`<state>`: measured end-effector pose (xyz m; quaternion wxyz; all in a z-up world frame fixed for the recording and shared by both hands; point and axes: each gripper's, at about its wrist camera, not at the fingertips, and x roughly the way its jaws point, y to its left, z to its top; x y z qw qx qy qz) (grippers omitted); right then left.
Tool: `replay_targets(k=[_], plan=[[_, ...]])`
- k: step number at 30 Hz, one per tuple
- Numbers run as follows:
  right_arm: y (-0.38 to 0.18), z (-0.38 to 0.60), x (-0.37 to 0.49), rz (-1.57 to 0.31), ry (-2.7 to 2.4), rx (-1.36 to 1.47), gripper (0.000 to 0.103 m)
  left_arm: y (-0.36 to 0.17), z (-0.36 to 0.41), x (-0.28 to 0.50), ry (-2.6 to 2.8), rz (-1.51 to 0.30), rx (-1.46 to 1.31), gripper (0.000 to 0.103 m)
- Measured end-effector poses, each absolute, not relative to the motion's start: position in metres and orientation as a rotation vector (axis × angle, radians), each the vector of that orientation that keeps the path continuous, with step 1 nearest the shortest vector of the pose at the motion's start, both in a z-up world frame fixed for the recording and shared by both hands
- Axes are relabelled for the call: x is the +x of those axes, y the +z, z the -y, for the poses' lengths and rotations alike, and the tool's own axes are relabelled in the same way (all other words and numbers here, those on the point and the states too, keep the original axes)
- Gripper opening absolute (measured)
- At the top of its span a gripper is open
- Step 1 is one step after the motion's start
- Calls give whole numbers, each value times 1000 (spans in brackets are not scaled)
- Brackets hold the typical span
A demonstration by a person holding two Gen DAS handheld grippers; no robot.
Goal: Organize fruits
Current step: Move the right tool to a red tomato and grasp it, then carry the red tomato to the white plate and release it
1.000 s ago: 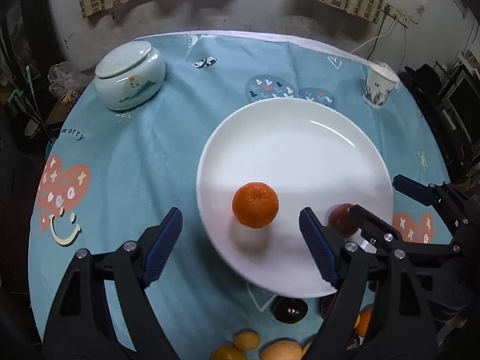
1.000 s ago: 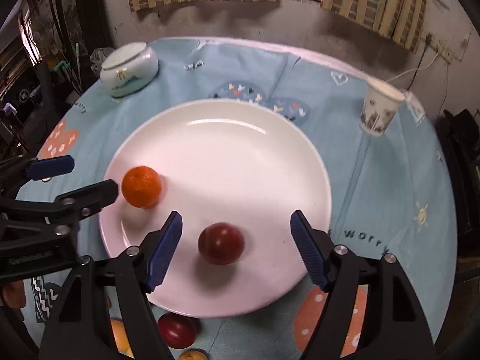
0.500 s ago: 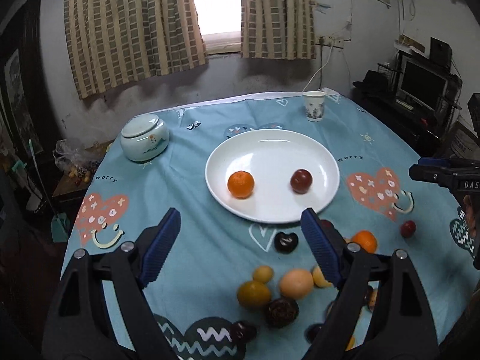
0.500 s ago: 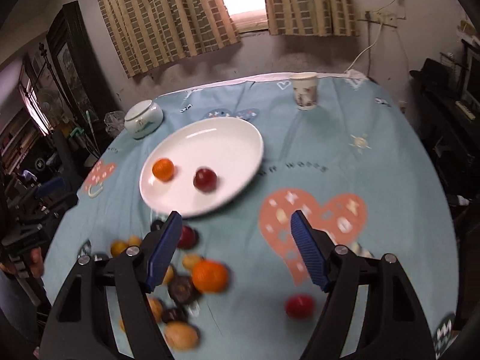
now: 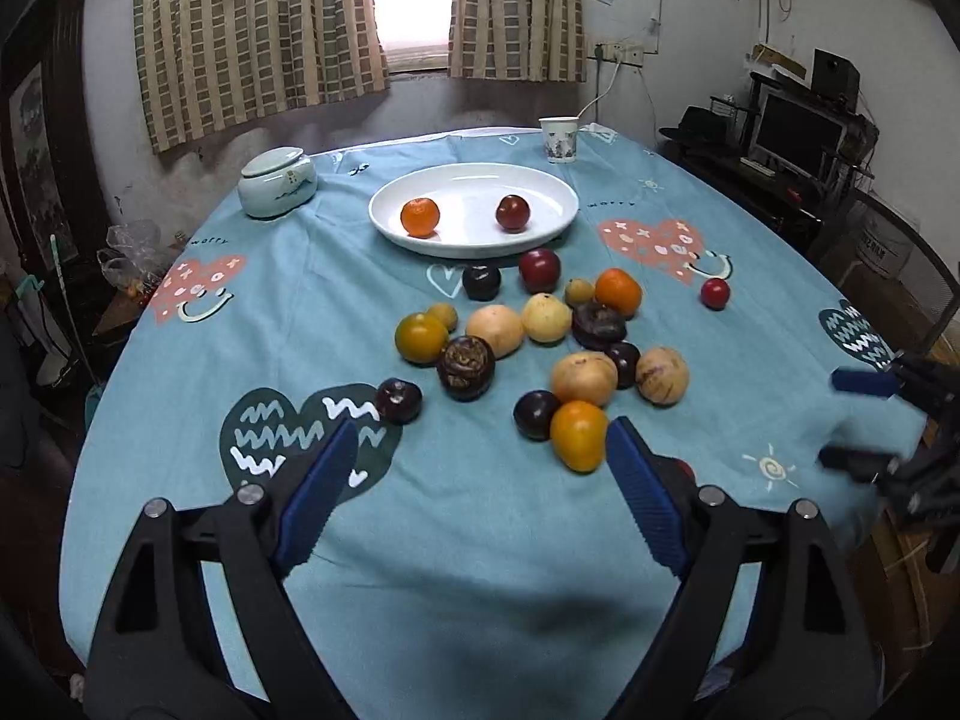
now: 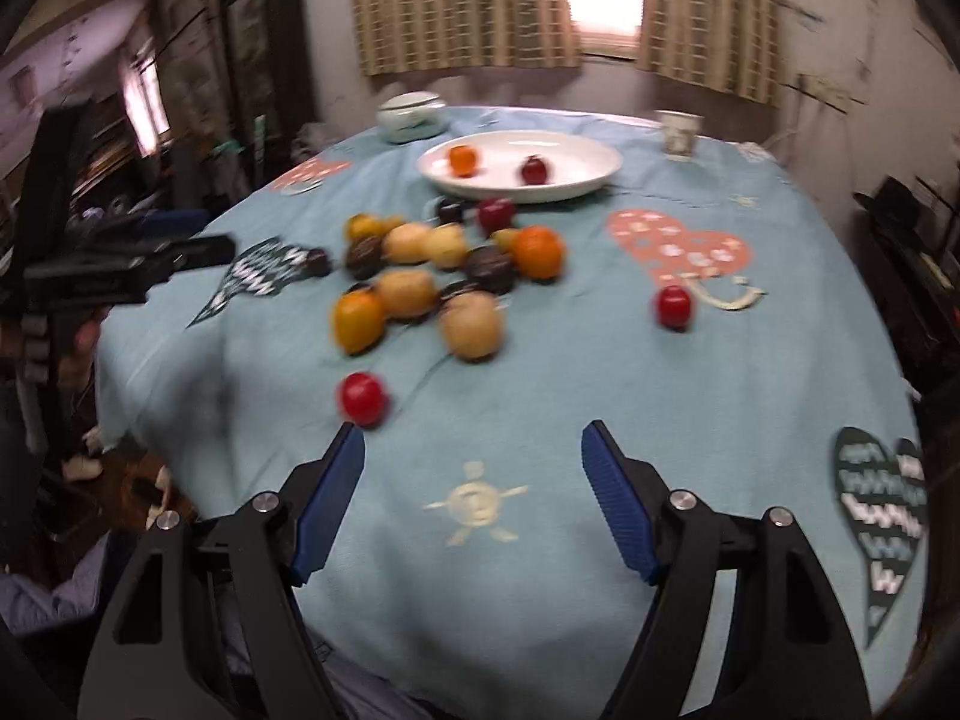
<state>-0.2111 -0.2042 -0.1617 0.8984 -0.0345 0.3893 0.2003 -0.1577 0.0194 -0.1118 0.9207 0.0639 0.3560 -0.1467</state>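
White plate (image 5: 558,210) at far side of bench holds an orange (image 5: 420,216) and a plum (image 5: 512,212). Loose fruit pile (image 5: 528,336) mid-bench. Left gripper (image 5: 474,483) and right gripper (image 6: 471,480): jaws released, empty, near the front edge.

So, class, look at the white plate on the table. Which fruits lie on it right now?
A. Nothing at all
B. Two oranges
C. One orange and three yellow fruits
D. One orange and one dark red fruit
D: the plate holds just an orange and a dark red fruit; all the other fruits lie on the tablecloth in front of it.
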Motion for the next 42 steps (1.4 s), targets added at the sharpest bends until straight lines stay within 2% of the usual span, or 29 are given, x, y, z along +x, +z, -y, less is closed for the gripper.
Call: replay_targets(k=[5,10,17,20,23,27,29,39,42], plan=[[-177,187,-208,-797,479,-53,75,-122,-17,-152,-283,-732,143,88],[-170,230,-191,-741,316,27,75,-137,-12,-147,-253,-697,151,89],[-179,282,-108,-826,82,44,75,-151,-7,-139,-319,-731,91,91],[-193,280,-75,-887,76,3,67,-157,0,-141,-333,-746,117,91],[-208,277,-48,-947,89,-24,47,-162,2,-142,-337,-762,122,92],[-217,277,-30,-947,103,-33,42,-167,12,-147,-365,-772,148,92],[-217,277,-24,-945,111,-37,33,-169,20,-150,-386,-777,160,92],[-207,286,-48,-896,172,-24,33,-186,73,-149,-458,-847,214,90],[-202,285,-58,-885,194,-28,33,-191,83,-145,-447,-863,222,83]])
